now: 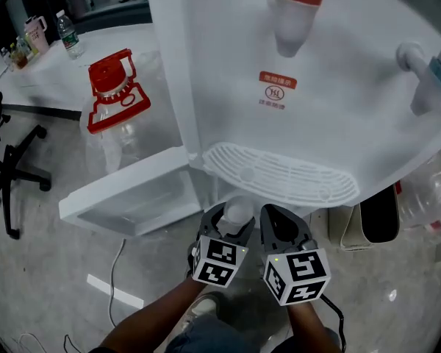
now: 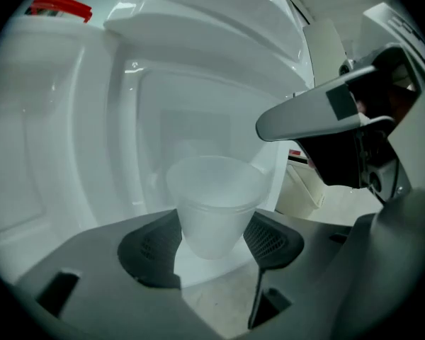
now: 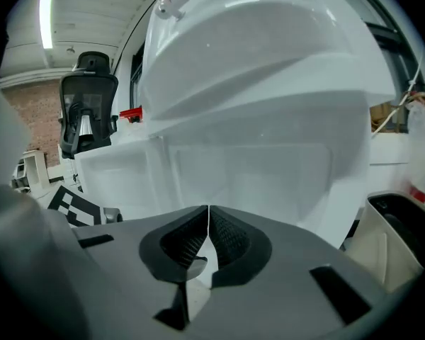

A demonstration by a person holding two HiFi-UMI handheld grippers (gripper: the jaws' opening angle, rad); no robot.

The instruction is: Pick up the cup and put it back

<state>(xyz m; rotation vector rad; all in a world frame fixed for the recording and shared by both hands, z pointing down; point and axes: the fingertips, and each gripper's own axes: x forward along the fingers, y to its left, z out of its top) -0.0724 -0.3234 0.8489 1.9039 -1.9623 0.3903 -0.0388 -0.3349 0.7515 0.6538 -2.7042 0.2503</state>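
Pinch is on: your left gripper [image 2: 212, 248] has its jaws clamped on the lower part of the translucent cup [image 2: 214, 202]. The cup hangs upright clear of the floor, in front of the white water dispenser [image 1: 316, 109] and just below its drip tray [image 1: 279, 173]. Your right gripper [image 3: 208, 234] is pressed together on nothing. The pick-up looks done, so setting the cup back is what's left. In the head view the gripper covers most of the cup. Whether it holds water, and where it belongs, no view shows.
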